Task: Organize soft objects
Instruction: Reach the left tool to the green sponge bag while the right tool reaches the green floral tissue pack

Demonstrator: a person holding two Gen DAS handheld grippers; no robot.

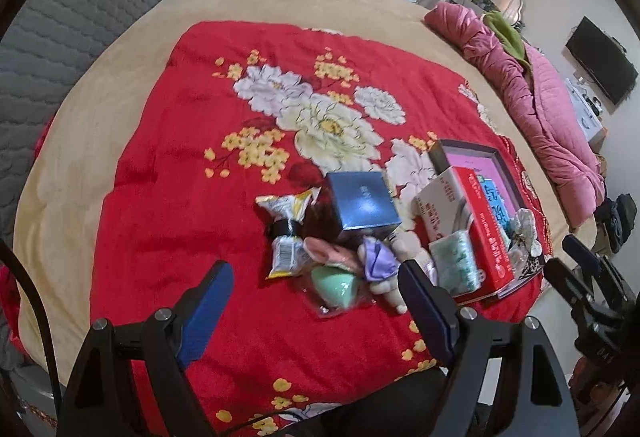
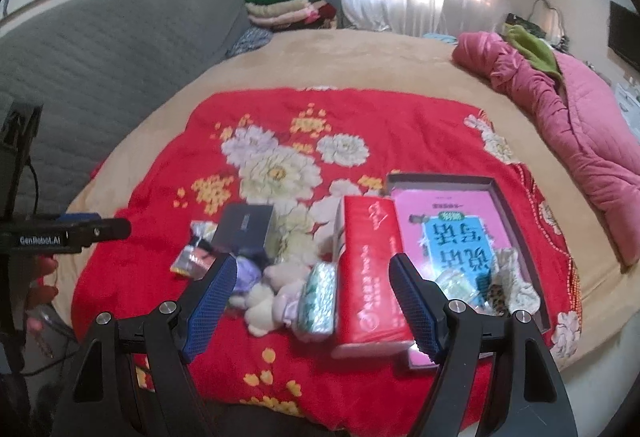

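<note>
On a red floral blanket [image 1: 192,165] lies a heap of small items: a white plush toy in a purple dress [image 1: 380,265] [image 2: 264,297], a green sponge in clear wrap [image 1: 334,287], a pink soft item [image 1: 332,253], a teal tissue pack [image 1: 456,265] [image 2: 318,297], a snack bag [image 1: 286,233], a blue box [image 1: 362,205] [image 2: 244,229] and a red carton [image 1: 476,221] [image 2: 368,273]. My left gripper [image 1: 316,289] is open and empty, just short of the sponge. My right gripper [image 2: 312,289] is open and empty, over the tissue pack and carton.
An open grey box [image 2: 516,237] with a pink book and a patterned cloth [image 2: 512,285] sits at the right. A pink quilted coat [image 2: 568,125] lies at the bed's right edge. A grey headboard [image 2: 100,49] and folded clothes [image 2: 288,5] are at the back.
</note>
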